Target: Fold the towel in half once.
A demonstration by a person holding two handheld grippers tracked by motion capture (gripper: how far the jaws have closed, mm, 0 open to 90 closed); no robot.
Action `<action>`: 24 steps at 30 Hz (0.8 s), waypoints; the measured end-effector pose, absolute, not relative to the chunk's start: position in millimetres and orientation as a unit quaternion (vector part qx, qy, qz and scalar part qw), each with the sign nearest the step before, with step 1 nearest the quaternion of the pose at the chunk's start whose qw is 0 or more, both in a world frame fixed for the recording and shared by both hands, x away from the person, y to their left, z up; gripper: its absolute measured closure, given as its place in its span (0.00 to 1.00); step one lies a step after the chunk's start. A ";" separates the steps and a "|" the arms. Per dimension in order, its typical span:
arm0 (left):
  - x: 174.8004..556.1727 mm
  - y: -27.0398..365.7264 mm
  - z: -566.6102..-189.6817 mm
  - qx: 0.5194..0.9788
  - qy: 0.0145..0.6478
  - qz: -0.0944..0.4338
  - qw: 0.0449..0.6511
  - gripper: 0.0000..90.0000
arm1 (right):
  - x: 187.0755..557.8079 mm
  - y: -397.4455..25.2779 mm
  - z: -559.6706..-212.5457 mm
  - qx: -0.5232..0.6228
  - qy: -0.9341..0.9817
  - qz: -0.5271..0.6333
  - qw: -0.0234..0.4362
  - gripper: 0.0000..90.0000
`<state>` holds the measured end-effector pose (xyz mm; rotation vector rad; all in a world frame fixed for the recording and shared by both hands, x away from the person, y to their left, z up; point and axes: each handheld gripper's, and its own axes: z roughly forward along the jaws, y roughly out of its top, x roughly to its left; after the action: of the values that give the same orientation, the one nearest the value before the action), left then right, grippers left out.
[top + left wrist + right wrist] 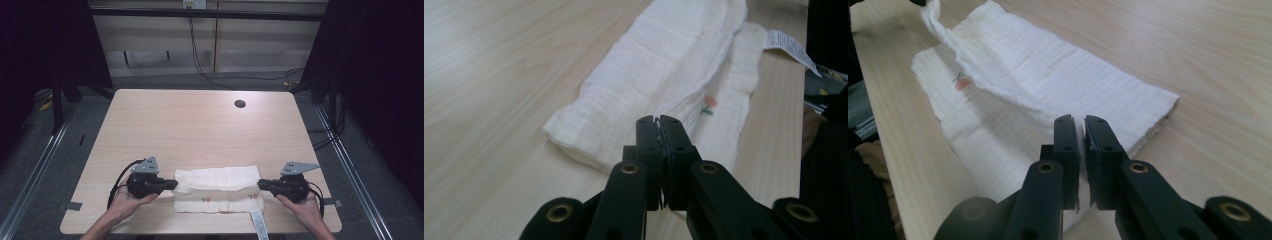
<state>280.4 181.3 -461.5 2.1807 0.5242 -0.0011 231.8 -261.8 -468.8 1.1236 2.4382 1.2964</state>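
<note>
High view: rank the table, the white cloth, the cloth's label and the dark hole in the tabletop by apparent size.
1. Table
2. White cloth
3. Label
4. Hole, though it lies farther from the camera than the label.

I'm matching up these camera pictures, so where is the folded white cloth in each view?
High view: folded white cloth near the table's near edge, between both grippers.
Left gripper view: runs from centre to upper right.
Right gripper view: runs from upper left to centre.
Shared landmark: its small pink print.

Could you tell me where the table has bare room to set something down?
The table is bare from the cloth back to the far edge with the cable hole. The near edge is crowded by the cloth, the left claw and the right claw.
</note>
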 end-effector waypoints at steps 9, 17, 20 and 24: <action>276.5 175.6 -472.0 0.881 0.194 -0.032 0.430 0.96 | 218.8 -259.2 -483.8 0.382 0.824 0.410 0.076 0.86; 267.8 181.0 -473.3 0.882 0.188 -0.049 0.429 0.91 | 215.6 -263.7 -481.9 0.384 0.818 0.422 0.074 0.88; 267.0 184.2 -470.2 0.872 0.195 -0.052 0.446 0.85 | 212.5 -266.0 -478.1 0.385 0.815 0.424 0.085 0.87; 266.8 186.9 -464.1 0.859 0.196 -0.057 0.468 0.79 | 213.0 -269.6 -475.8 0.392 0.809 0.429 0.088 0.82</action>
<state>266.8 186.9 -464.1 2.1075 0.4819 -0.1404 213.0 -269.6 -475.8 1.1653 2.4078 1.2776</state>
